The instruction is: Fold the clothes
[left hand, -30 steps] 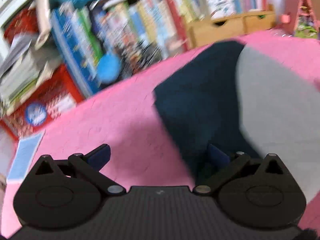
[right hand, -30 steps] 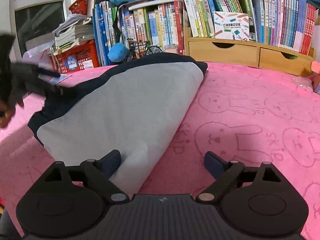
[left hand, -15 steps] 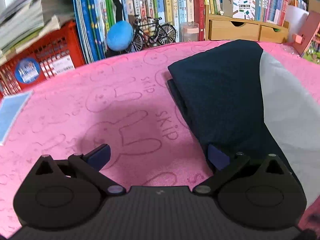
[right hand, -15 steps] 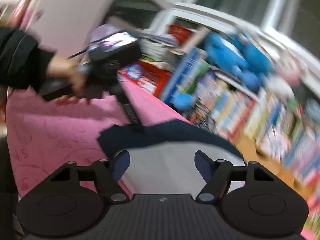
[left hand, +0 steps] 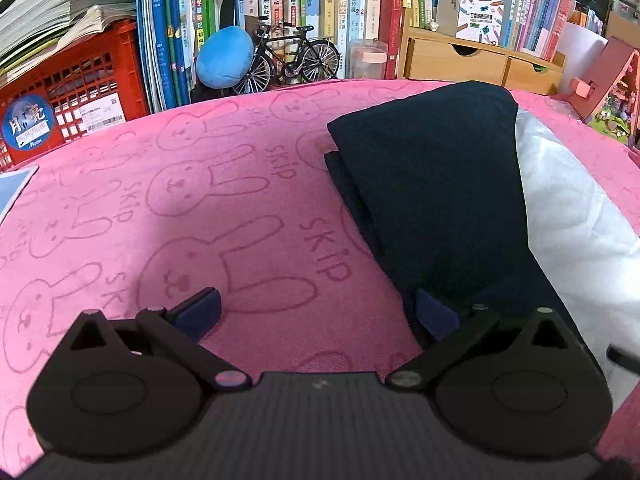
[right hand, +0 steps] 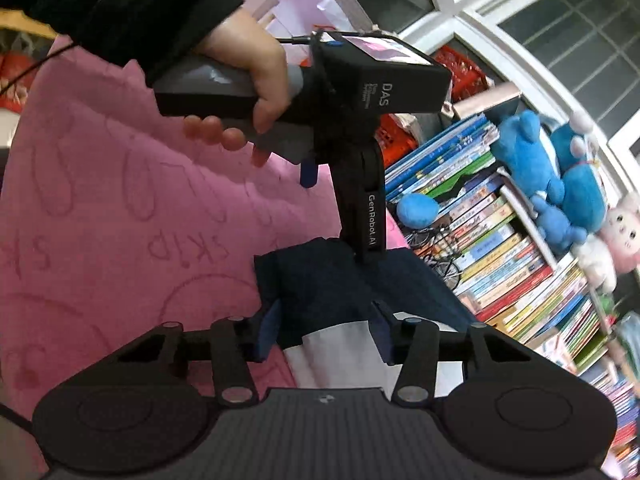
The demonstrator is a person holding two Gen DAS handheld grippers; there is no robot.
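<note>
Left wrist view, left to right: red crate [left hand: 76, 92] and stacked papers sit at the far-left edge of the pink bunny-print cloth [left hand: 168, 216], which has wide bare room across its left and middle. Books [left hand: 280, 4], a blue plush ball [left hand: 225, 58] and a toy bicycle [left hand: 292, 58] line the back edge. The left gripper [left hand: 318, 312] has its jaws wide, nothing between them; its right finger [left hand: 434, 314] sits at the near-left edge of the folded garment [left hand: 432, 200], navy on top with a white layer along its right side. Wooden drawers [left hand: 480, 60] stand behind.

Right wrist view, rolled: a hand [right hand: 256, 80] grips the left gripper's handle above bare pink cloth. The right gripper [right hand: 324, 332] has jaws at middle width, having just been closing, straddling the garment's navy-and-white corner; whether the pads press the fabric I cannot tell. A blue plush toy [right hand: 560, 184] lies on the books at right.
</note>
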